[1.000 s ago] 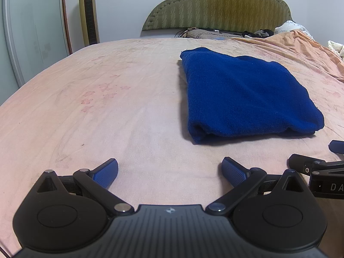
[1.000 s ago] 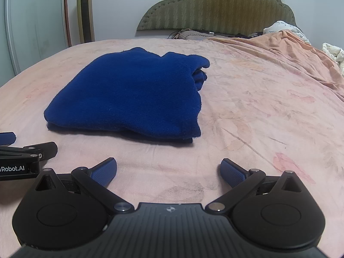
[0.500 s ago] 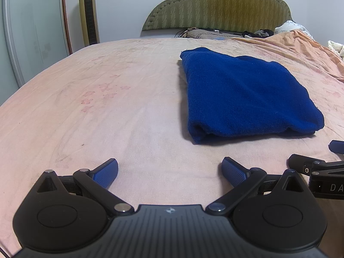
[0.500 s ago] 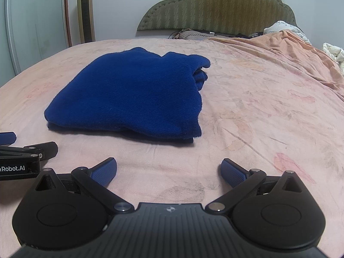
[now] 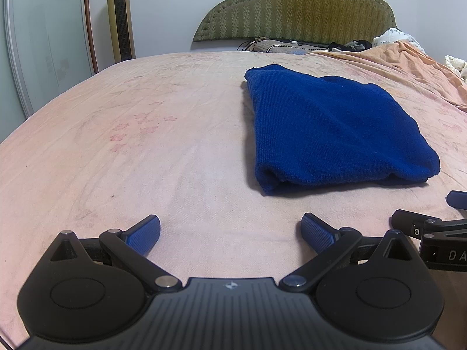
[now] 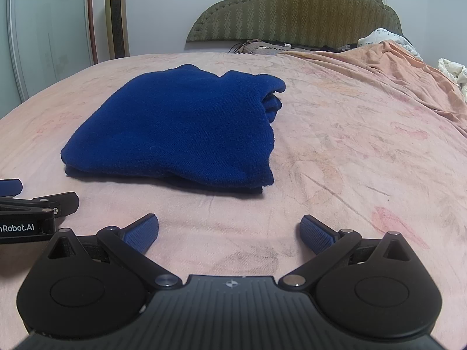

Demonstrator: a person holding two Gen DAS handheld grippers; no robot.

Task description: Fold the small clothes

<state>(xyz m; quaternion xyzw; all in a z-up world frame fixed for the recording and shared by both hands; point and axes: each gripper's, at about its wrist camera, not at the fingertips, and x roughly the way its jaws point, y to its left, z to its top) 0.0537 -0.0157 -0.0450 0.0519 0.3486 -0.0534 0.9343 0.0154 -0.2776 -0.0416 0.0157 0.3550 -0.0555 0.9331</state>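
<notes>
Left wrist view: we find the left hand-held gripper [image 5: 230, 230] spread wide, its blue pads [image 5: 144, 234] holding nothing, low over the pink bedsheet [image 5: 146, 151]. The blue garment [image 5: 329, 128] lies folded flat on the bed, ahead and to the right, apart from both tools. In the right wrist view we note the right hand-held gripper [image 6: 229, 230] equally wide and empty, with the garment [image 6: 181, 131] ahead to its left. Each tool shows at the edge of the other's view. A green headboard [image 5: 294, 8] and a gold tower fan [image 5: 120, 17] stand beyond.
</notes>
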